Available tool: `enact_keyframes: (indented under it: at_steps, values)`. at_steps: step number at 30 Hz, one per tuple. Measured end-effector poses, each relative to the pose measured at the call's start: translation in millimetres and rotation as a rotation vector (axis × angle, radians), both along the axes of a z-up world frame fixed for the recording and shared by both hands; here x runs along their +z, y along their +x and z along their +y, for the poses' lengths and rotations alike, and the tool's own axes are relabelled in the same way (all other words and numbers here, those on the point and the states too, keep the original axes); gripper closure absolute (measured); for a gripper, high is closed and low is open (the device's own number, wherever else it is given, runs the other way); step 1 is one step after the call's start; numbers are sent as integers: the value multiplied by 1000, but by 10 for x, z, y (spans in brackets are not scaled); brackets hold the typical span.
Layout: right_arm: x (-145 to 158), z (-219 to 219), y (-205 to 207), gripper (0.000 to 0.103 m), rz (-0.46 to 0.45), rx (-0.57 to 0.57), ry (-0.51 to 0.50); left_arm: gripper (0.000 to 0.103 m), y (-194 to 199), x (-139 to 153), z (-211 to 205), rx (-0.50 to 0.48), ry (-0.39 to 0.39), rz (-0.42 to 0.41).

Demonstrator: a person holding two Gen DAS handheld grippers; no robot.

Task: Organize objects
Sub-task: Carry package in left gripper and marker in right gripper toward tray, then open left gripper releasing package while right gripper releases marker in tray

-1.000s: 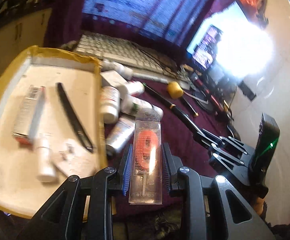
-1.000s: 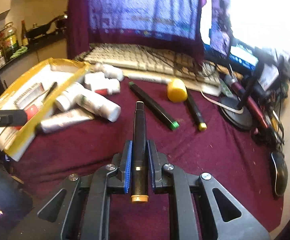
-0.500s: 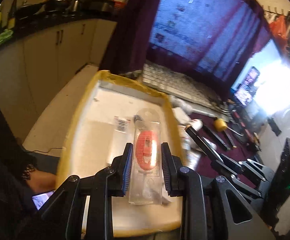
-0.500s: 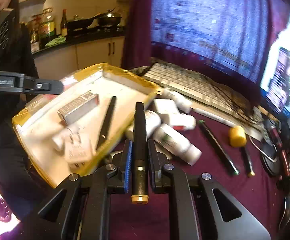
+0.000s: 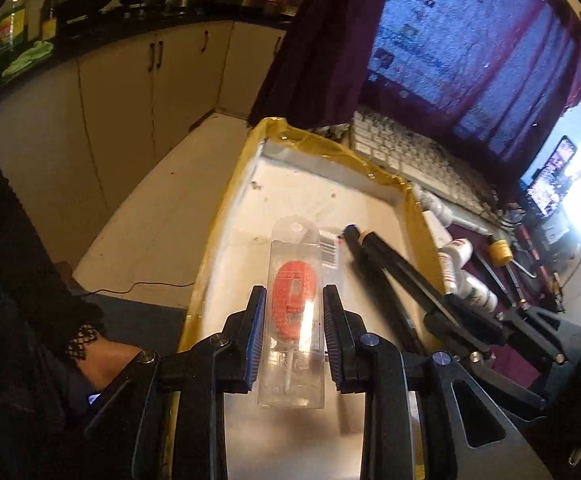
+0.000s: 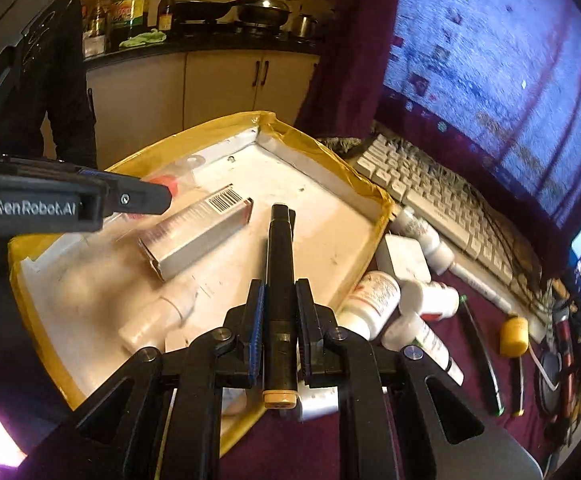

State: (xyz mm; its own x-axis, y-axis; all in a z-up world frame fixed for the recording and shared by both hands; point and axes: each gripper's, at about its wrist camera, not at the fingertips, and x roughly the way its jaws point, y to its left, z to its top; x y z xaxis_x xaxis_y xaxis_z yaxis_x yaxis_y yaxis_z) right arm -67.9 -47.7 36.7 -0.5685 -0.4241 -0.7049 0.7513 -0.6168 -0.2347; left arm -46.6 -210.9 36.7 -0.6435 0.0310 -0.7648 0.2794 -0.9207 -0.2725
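Observation:
My left gripper [image 5: 294, 296] is shut on a clear plastic package with an orange item inside [image 5: 293, 240], held above the white, yellow-taped tray [image 5: 310, 196]. My right gripper [image 6: 280, 291] is shut on a black marker [image 6: 279, 240] with a tan end cap, its tip over the tray [image 6: 310, 184]. In the left wrist view the black marker [image 5: 394, 264] reaches in from the right, close beside the package. In the right wrist view the left gripper [image 6: 158, 198] enters from the left edge, above the tray's far left side.
In the tray lie a silver barcoded box [image 6: 198, 236] and a small white bottle [image 6: 158, 316]. White bottles [image 6: 374, 300], a yellow cap [image 6: 514, 336] and pens [image 6: 486, 360] lie on the maroon cloth to the right. A keyboard [image 6: 422, 184] lies behind. Kitchen cabinets [image 5: 130, 92] stand left.
Both grippers swung left from over the maroon cloth to over the tray, carrying the package and the marker. Their grips have not changed.

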Motion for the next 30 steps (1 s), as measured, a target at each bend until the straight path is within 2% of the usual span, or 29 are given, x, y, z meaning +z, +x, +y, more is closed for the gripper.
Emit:
enact_keyframes:
  at_steps: [7, 19, 30]
  values:
    - [-47, -158, -45, 91, -8, 23, 42, 79, -55, -96, -35, 8, -10, -39]
    - [-222, -354, -168, 91, -59, 37, 120, 79, -300, -77, -53, -22, -60, -84]
    - [-246, -333, -161, 90, -59, 25, 121, 78, -358, -62, 11, -18, -125, -107]
